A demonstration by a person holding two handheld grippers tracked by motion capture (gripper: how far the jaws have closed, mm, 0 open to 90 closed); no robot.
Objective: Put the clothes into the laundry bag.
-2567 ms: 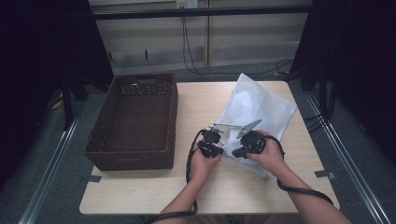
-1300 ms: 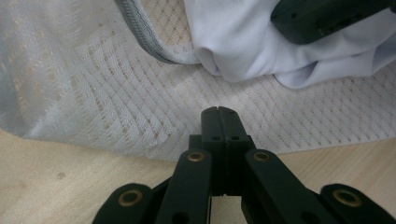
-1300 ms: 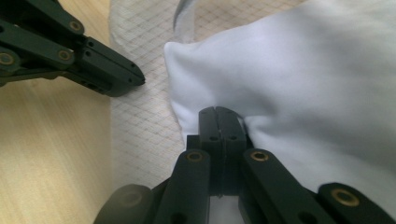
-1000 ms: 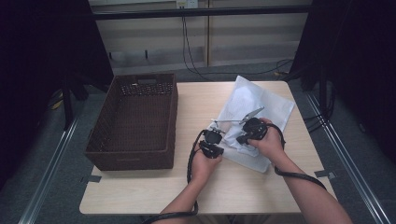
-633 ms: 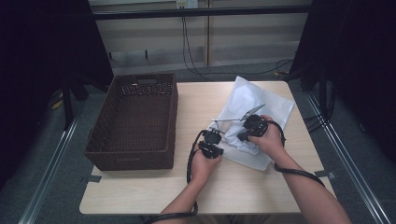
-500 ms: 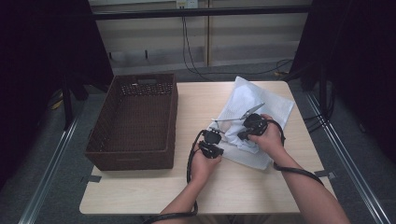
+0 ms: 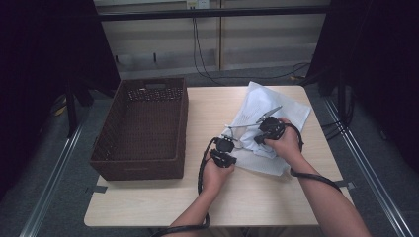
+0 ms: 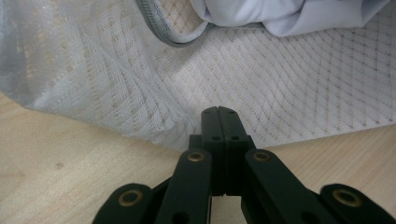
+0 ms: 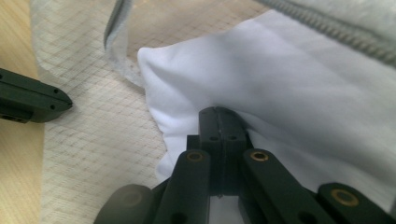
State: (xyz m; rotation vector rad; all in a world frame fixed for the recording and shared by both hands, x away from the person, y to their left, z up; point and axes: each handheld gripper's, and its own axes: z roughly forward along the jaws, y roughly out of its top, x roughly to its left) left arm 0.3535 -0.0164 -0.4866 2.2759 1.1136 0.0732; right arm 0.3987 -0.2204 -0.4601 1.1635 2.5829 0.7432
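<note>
High view: near the front of the bench (image 7: 148, 207), the left tongs (image 7: 228, 144) are squeezed together on the edge of a white mesh laundry bag (image 7: 267, 106). Just past them, the right tongs (image 7: 260, 139) are pinched on a white cloth (image 9: 289, 93) at the bag's zipper opening. Farther left sits a brown wicker basket (image 7: 141, 126).

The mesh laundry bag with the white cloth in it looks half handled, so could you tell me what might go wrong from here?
The left gripper pinches only thin mesh bag, which could slip or tear if pulled. The right gripper holds a small fold of white cloth; that may snag on the zipper edge or bunch at the opening.
</note>
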